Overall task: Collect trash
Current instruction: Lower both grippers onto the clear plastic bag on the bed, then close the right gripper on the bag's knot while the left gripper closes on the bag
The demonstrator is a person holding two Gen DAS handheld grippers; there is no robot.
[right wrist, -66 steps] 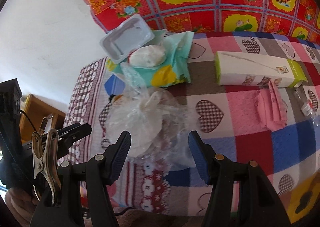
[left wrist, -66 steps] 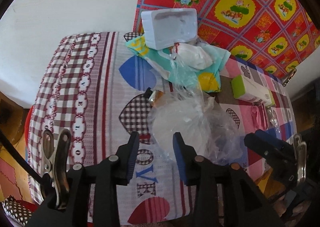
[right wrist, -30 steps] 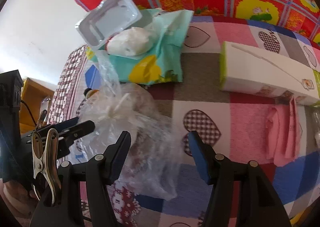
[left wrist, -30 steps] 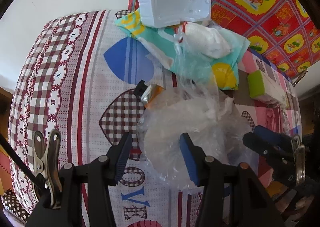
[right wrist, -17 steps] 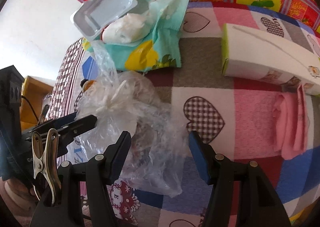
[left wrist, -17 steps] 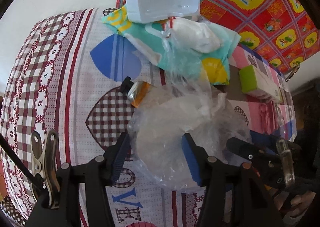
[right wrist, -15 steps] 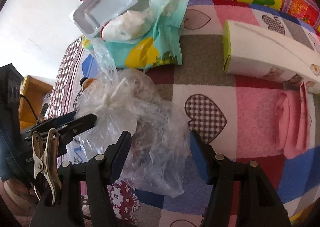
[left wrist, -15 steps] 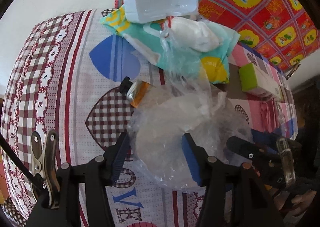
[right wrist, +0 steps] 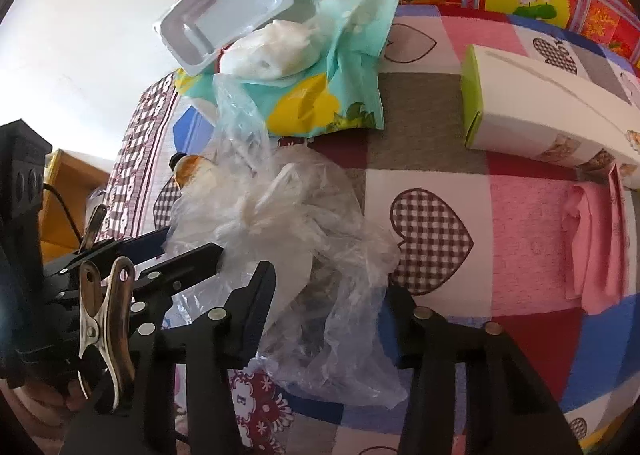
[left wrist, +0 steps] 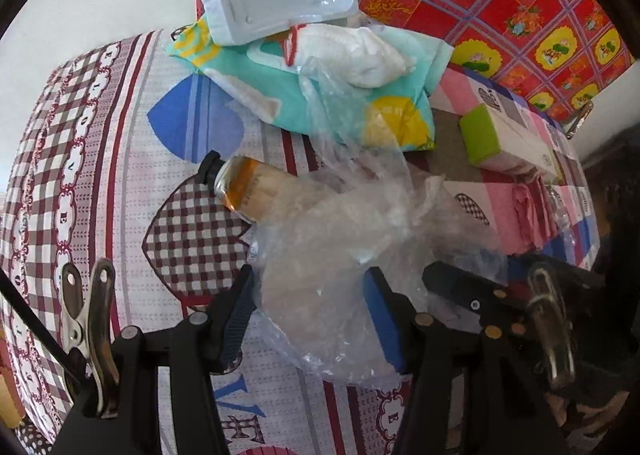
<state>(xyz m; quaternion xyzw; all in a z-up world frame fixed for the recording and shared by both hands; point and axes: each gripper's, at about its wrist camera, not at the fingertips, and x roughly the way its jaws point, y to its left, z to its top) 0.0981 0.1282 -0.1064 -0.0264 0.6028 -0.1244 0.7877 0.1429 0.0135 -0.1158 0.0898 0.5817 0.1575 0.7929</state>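
2 claws close in on a crumpled plastic bag (left wrist: pixel 340 255); nothing collected yet.
Left claw (left wrist: pixel 310 315) part-open astride it; right claw (right wrist: pixel 328 303), just narrowing, straddles it too; wipes pack (right wrist: pixel 320 95), box (right wrist: pixel 540 115) and bottle (left wrist: pixel 256 187) remain on the table (right wrist: pixel 440 135).

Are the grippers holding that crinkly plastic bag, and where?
Both straddle the clear plastic bag: left gripper one side, right gripper the other. A firm pinch cannot be told.

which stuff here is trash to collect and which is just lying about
Likely trash:
clear plastic bag, between both grippers' fingers
white plastic tray
wipes pack
amber bottle

Unclear, maybe just lying about:
green-and-white carton
pink cloth
heart-pattern tablecloth
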